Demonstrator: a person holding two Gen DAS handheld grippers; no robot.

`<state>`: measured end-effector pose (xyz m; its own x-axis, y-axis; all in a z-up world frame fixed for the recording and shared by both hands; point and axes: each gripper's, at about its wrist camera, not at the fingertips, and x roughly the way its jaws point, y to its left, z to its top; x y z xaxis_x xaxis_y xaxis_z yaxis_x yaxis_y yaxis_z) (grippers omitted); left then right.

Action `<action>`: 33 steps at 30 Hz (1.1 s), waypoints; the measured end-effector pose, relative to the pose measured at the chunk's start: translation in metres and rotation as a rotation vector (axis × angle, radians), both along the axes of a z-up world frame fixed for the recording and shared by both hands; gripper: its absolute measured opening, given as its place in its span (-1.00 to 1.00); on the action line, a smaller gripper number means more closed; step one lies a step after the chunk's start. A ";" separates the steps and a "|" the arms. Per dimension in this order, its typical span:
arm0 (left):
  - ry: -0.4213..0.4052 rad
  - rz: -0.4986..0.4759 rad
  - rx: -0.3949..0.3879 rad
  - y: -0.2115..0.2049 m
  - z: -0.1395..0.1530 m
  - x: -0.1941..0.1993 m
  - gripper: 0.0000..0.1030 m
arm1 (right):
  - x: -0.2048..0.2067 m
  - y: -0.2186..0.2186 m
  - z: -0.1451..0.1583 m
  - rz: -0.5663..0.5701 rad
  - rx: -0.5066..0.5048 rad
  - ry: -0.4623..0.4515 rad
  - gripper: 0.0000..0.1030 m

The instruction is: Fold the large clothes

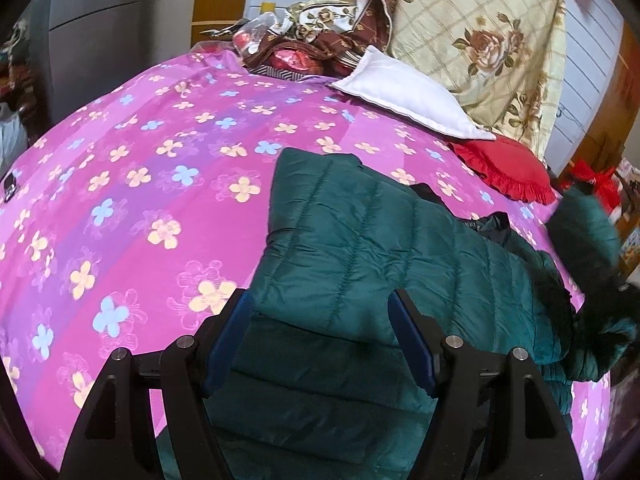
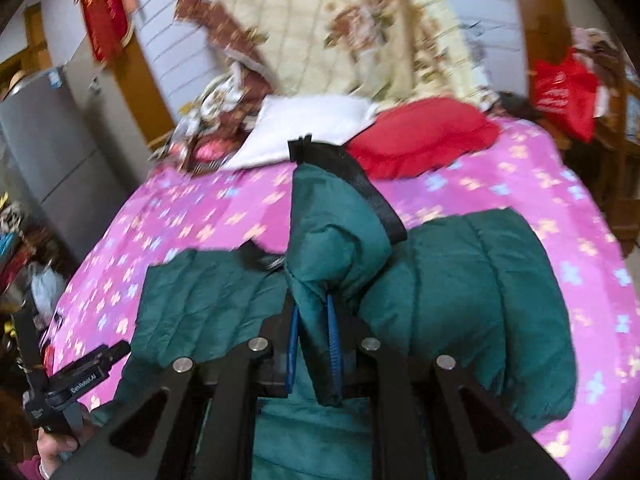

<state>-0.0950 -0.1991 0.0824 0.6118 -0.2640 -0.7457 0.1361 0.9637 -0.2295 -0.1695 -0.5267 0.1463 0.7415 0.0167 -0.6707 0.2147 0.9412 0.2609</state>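
A dark green quilted puffer jacket (image 1: 360,240) lies spread on a pink flowered bedspread (image 1: 140,160). My left gripper (image 1: 320,320) stands open just over the jacket's near part, one blue pad on either side of the quilted fabric and neither pressing it. My right gripper (image 2: 314,312) is shut on a bunched fold of the jacket (image 2: 480,280) near a black zip strip (image 2: 360,184), and holds it raised over the rest. In the left wrist view that raised part shows blurred at the right edge. The left gripper's body also shows low on the left in the right wrist view, with a hand (image 2: 52,448) on it.
A white pillow (image 1: 400,92) and a red frilled cushion (image 1: 504,168) lie at the bed's far side, below a cream floral quilt (image 1: 480,40). A heap of patterned cloth and bags (image 1: 300,44) sits at the far corner. A grey fridge (image 2: 48,140) stands left of the bed.
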 end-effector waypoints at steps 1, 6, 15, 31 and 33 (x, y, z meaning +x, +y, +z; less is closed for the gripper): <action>0.002 0.004 -0.006 0.003 -0.001 0.002 0.00 | 0.010 0.011 -0.009 0.021 -0.002 0.019 -0.74; 0.022 0.019 -0.012 0.009 -0.009 0.014 0.00 | 0.043 0.047 -0.045 0.070 0.005 0.087 -0.74; 0.061 0.029 -0.036 0.018 -0.024 0.025 0.00 | 0.074 0.074 -0.095 0.083 0.020 0.175 -0.69; 0.067 -0.090 -0.213 -0.028 0.010 0.014 0.06 | -0.034 0.027 -0.008 0.103 -0.024 0.046 0.38; 0.069 -0.106 -0.202 -0.048 0.011 0.018 0.07 | -0.052 0.009 -0.006 0.074 -0.031 0.046 0.41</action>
<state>-0.0765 -0.2472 0.0937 0.5220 -0.4720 -0.7104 0.2111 0.8785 -0.4286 -0.2216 -0.5182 0.1400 0.7077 0.0492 -0.7048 0.1548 0.9625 0.2226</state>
